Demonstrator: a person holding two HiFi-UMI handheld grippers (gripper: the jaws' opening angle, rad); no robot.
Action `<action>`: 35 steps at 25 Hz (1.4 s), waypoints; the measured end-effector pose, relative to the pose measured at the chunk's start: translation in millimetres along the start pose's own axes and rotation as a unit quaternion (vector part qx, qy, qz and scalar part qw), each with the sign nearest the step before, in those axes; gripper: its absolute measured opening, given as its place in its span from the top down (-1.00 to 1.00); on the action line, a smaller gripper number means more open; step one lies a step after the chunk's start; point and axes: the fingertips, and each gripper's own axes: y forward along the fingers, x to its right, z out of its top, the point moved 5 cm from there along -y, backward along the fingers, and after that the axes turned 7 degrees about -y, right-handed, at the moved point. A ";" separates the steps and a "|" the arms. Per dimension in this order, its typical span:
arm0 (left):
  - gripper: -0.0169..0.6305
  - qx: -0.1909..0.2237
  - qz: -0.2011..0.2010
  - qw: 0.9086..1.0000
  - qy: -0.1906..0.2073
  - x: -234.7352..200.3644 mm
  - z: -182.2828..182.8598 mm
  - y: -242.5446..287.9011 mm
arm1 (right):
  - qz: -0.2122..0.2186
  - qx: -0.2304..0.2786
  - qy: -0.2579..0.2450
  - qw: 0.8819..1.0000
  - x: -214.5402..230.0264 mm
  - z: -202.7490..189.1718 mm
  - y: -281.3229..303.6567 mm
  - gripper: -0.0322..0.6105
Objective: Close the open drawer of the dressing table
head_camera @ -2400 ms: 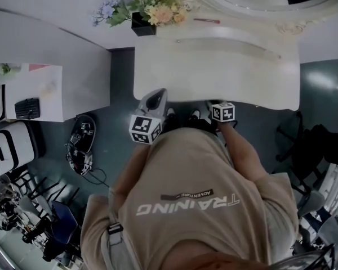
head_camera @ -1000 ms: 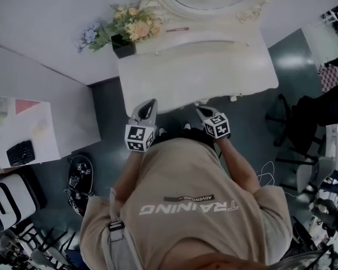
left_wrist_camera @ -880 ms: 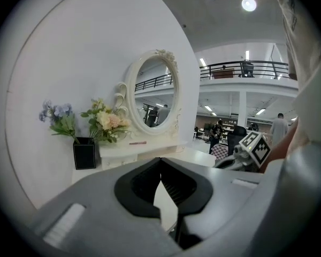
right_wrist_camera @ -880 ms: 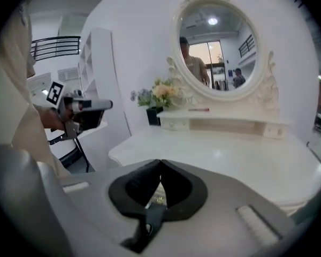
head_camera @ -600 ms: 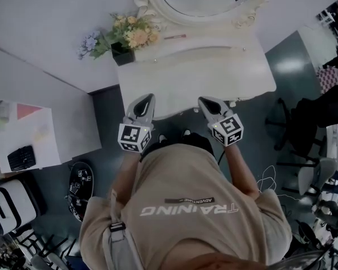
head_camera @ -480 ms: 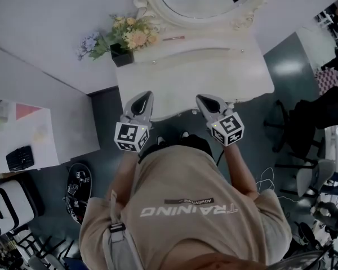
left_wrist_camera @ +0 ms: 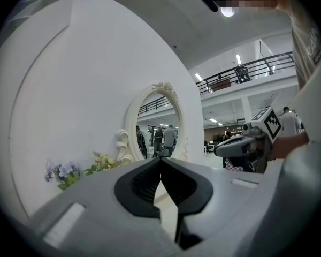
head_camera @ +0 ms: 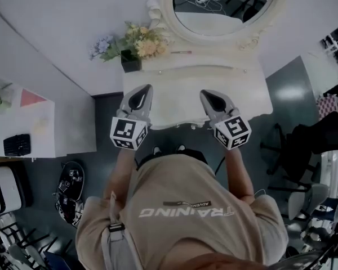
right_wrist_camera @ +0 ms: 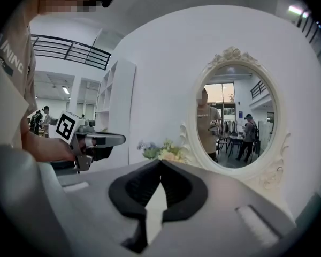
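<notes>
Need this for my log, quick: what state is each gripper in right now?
Left gripper: shut, holding nothing.
Right gripper: shut, holding nothing.

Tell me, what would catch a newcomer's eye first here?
Probably the oval mirror in its ornate white frame, standing at the back of the white dressing table, with flowers to its left in the head view. Next come the left hand-held gripper and the right hand-held gripper, jaws together, held over the table's near edge by a person in a beige shirt.
</notes>
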 end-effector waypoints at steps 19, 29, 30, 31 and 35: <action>0.92 -0.006 0.007 0.999 0.030 54.1 12.5 4.1 | -0.021 0.057 -0.004 0.998 30.4 -2.7 -24.0 0.89; 0.92 -0.022 0.011 1.000 0.005 42.5 -3.8 8.3 | 0.022 0.069 0.011 0.997 20.5 -11.0 -17.6 0.89; 0.92 -0.022 0.012 1.000 0.003 41.0 -5.5 8.9 | 0.023 0.068 0.007 0.997 19.0 -10.8 -17.0 0.89; 0.92 -0.023 0.012 1.000 0.002 40.0 -6.7 9.4 | 0.021 0.065 -0.003 0.998 17.5 -10.8 -16.3 0.89; 0.92 -0.027 0.007 1.000 -0.003 39.0 -12.3 11.5 | 0.018 0.056 -0.016 0.998 15.1 -14.9 -12.5 0.89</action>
